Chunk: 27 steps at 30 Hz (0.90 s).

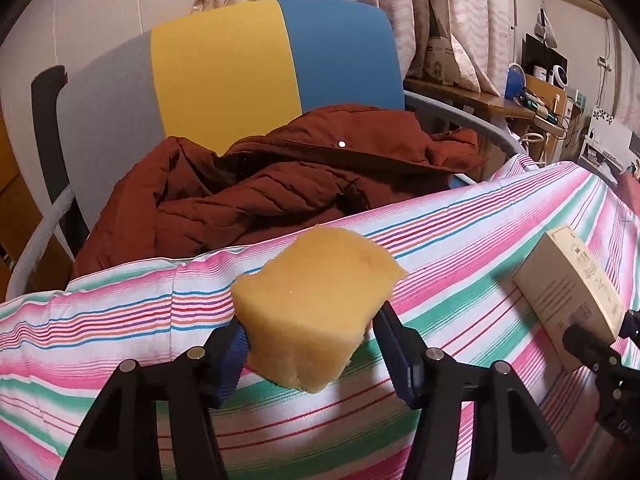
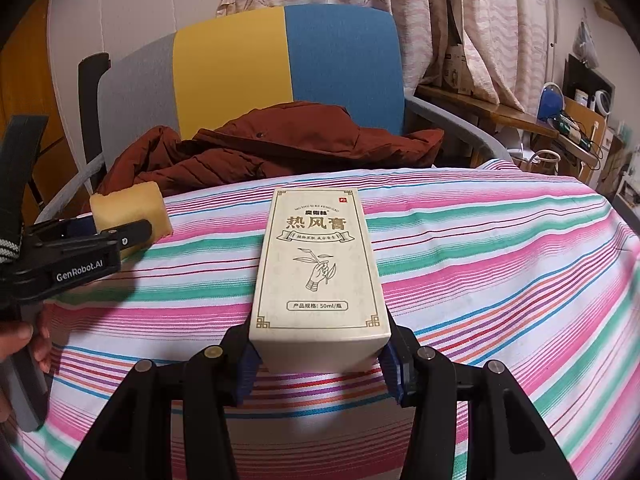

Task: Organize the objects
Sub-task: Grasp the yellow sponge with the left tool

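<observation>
Left gripper [image 1: 310,344] has its blue pads pinched on a yellow sponge [image 1: 316,308], held above the striped cloth [image 1: 120,320] near its far edge, sponge angled up and away toward the red jacket [image 1: 260,188]. Right gripper [image 2: 318,356] clamps the near end of a cream box [image 2: 320,264], printed face up, long axis running straight ahead toward the chair [image 2: 340,64].
</observation>
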Tool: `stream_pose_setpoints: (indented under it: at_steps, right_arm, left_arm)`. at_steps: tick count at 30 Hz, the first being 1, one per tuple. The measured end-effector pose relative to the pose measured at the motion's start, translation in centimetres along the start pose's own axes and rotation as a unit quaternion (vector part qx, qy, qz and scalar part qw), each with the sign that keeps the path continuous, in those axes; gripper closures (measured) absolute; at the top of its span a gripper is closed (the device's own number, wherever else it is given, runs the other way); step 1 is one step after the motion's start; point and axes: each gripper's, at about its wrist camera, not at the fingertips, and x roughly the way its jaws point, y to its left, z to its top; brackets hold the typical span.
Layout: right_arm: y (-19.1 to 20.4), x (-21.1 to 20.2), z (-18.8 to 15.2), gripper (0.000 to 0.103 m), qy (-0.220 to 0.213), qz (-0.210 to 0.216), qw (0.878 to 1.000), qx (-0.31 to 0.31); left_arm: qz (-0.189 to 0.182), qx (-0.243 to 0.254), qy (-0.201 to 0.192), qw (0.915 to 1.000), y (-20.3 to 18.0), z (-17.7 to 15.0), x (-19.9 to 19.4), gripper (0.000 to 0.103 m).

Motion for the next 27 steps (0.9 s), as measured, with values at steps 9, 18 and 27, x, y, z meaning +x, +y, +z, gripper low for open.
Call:
stream_pose_setpoints:
  at_steps: [9,18,27]
  right_arm:
    - [0.3,0.0,0.0,0.052,-0.001,-0.014,1.000,-0.007]
    - [-0.2,-0.6,0.0,0.052,-0.011,-0.033,0.999,0.004]
    - [0.7,-2.4,-0.8,0.052,-0.023,-0.042,0.999,0.002]
  left_arm:
    - [0.039,0.012,-0.012,0.9991,-1.2,-1.7,-1.7,0.055]
    - [0.001,-0.022,-0.018,0.9996,-1.4,-4.6,-5.2,0.056]
    - [-0.010,0.005,-0.026,0.9996,-3.8,-7.5,-8.7,0.056]
